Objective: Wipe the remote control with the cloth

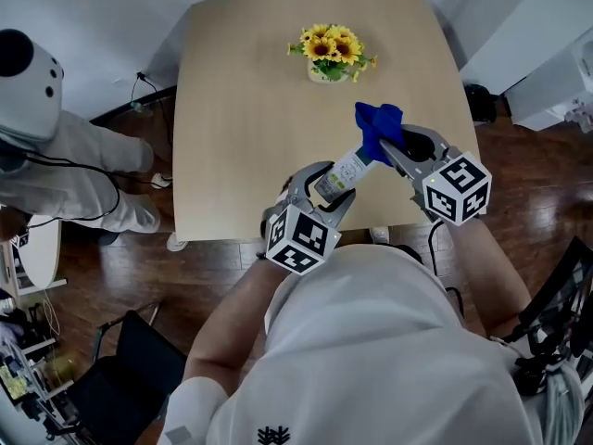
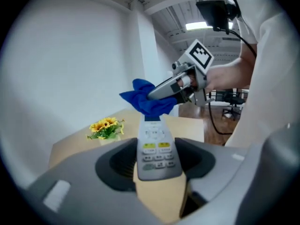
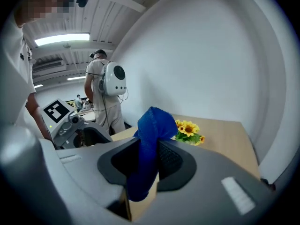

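Remote control (image 1: 341, 176): light, rigid, smooth plastic, probably slippery. Clamped by the long sides of its button end in the left gripper (image 1: 326, 191) jaws, above the tabletop (image 1: 232, 109) near edge. Cloth (image 1: 378, 126): soft, limp, pinched in the right gripper (image 1: 394, 151) jaws, touching the remote's far tip.

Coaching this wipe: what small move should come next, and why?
Probably draw the right claw, with its blue cloth, along the remote toward the left claw holding it: the cloth covers only the far end; the buttons lie bare.
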{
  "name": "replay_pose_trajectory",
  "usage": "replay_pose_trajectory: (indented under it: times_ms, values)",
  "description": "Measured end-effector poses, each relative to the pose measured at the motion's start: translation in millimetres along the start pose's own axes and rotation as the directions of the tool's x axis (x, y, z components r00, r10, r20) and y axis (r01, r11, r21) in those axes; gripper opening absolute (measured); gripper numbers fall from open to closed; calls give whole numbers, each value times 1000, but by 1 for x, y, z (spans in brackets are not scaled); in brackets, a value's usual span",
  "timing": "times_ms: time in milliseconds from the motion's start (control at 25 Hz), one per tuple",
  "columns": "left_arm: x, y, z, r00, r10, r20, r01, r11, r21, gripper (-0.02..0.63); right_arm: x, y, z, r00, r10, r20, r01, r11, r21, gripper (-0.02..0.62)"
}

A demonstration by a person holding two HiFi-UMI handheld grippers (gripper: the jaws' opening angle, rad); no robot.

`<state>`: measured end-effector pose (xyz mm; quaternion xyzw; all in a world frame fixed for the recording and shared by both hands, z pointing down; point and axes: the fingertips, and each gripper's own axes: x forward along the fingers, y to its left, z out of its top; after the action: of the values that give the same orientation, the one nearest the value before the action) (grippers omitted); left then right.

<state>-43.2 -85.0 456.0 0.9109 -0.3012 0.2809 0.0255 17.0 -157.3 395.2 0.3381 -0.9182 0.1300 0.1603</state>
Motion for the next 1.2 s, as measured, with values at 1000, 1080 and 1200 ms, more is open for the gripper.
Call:
replay_pose_trajectory:
  times_ms: [1000, 1080, 1200]
  values:
    - [35, -18, 45, 999, 51, 15, -51, 997, -52, 268, -16, 73, 8, 965, 261, 40, -262, 964, 42, 94]
    - [34, -19, 46, 998, 61, 15, -60, 997, -57, 268, -18, 56, 6, 973, 229, 31, -230, 973, 34, 94]
    - [34, -22, 48, 998, 68, 9, -67, 996, -55, 268, -23, 27, 5, 983, 181, 31, -182, 983, 33, 94]
